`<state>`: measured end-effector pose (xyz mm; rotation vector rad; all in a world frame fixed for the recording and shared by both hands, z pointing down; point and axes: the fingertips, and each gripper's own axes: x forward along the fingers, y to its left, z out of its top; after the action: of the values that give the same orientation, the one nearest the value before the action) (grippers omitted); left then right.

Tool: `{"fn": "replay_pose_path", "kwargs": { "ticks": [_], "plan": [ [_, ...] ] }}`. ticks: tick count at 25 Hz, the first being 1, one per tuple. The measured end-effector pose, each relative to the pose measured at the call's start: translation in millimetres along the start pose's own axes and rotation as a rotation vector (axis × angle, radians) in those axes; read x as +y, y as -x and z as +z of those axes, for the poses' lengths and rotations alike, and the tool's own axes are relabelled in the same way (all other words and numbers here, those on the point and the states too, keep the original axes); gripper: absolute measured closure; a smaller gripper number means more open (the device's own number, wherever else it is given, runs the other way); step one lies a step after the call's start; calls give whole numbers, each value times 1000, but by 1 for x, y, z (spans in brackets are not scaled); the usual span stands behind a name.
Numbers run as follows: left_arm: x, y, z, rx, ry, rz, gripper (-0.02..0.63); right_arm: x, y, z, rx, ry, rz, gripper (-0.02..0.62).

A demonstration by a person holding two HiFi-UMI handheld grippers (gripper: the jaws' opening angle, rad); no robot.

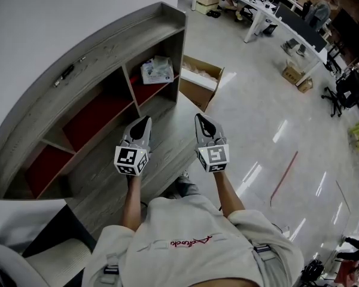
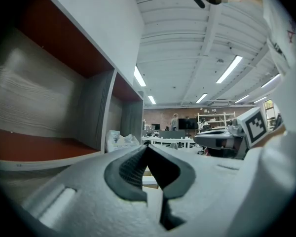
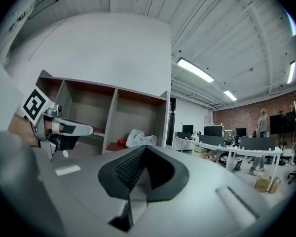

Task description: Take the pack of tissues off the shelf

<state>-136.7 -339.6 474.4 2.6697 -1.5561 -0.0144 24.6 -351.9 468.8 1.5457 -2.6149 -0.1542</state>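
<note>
Your head camera looks from above your shoulders, steeply down and forward; it is a far, wide view with the shelf (image 1: 96,64) at the left, the left tongs (image 1: 145,121) and right tongs (image 1: 199,118) held out in front of you, and the open floor (image 1: 257,130) at the right. The left tongs' camera rides low behind its own jaws and faces level along the shelf front, with the compartments close on its left; the right tongs' camera sits the same way but farther out, facing the shelf's open side at a slant. Each tongs camera catches the other tongs at its edge — and all three views share the shelf's end compartment with the pack of tissues (image 1: 157,70), which is close in none of them.
</note>
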Motion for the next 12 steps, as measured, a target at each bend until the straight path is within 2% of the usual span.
{"fn": "replay_pose_path", "kwargs": {
  "ticks": [12],
  "plan": [
    [31, -57, -14, 29, 33, 73, 607, -17, -79, -21, 26, -26, 94, 588]
  ]
}}
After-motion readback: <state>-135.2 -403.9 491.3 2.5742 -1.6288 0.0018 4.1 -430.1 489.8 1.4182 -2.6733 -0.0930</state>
